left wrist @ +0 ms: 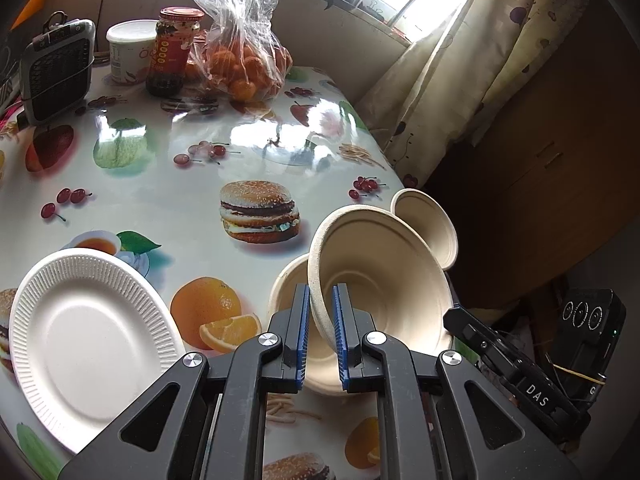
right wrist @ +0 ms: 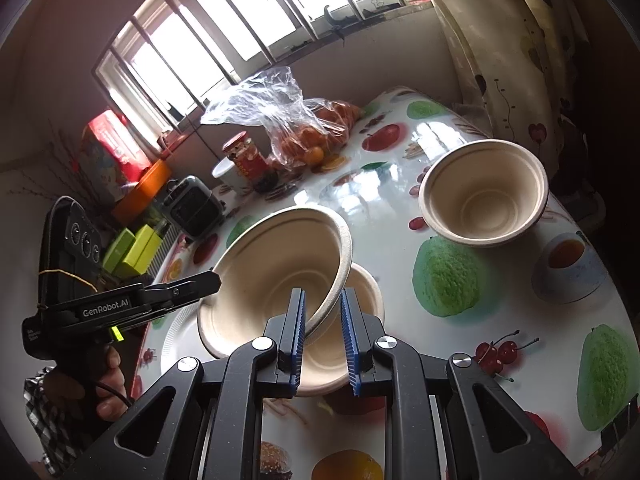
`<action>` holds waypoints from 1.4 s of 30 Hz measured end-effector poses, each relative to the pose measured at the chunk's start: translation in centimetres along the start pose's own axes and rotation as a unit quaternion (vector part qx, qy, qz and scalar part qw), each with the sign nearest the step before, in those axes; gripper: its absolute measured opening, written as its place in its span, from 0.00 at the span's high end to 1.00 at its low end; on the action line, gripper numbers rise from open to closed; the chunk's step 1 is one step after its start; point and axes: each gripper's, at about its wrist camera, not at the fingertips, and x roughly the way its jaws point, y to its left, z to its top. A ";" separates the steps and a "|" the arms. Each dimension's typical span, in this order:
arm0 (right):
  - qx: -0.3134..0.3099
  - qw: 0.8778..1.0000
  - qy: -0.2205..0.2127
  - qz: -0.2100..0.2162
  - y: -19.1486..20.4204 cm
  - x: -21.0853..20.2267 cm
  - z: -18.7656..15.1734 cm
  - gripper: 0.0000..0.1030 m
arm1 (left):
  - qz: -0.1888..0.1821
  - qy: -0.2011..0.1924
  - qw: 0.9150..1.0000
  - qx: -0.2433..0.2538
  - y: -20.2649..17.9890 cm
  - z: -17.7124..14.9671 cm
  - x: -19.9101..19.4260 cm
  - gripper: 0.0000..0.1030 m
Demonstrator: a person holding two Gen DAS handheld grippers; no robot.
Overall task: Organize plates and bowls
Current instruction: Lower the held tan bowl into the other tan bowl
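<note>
A glossy fruit-printed tabletop [left wrist: 168,200] under a barred window carries everything. Both tools clamp opposite rims of one tilted beige bowl [left wrist: 380,280]: the left tool [left wrist: 321,332] on its near-left edge, the right tool [right wrist: 323,336] on the other. Directly beneath hangs the target, a second bowl [right wrist: 368,292] resting on the tabletop. A white plate [left wrist: 80,336] lies left of the left tool; a third bowl [right wrist: 484,192] sits far right.

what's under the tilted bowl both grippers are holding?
A second beige bowl sits on the table right beneath the tilted bowl. Only part of its rim and inside shows; the rest is covered, so any contact between them can't be told.
</note>
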 end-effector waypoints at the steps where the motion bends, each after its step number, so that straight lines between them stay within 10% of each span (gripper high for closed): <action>1: 0.001 1.000 0.001 0.000 0.0 0.1 -0.1 0.83 | 0.001 0.001 1.000 -0.001 0.1 -0.1 0.1 0.88; 42: 0.011 0.999 0.039 -0.015 -1.9 3.0 -2.1 0.83 | 0.023 0.041 0.999 -0.016 1.9 -2.0 3.7 0.88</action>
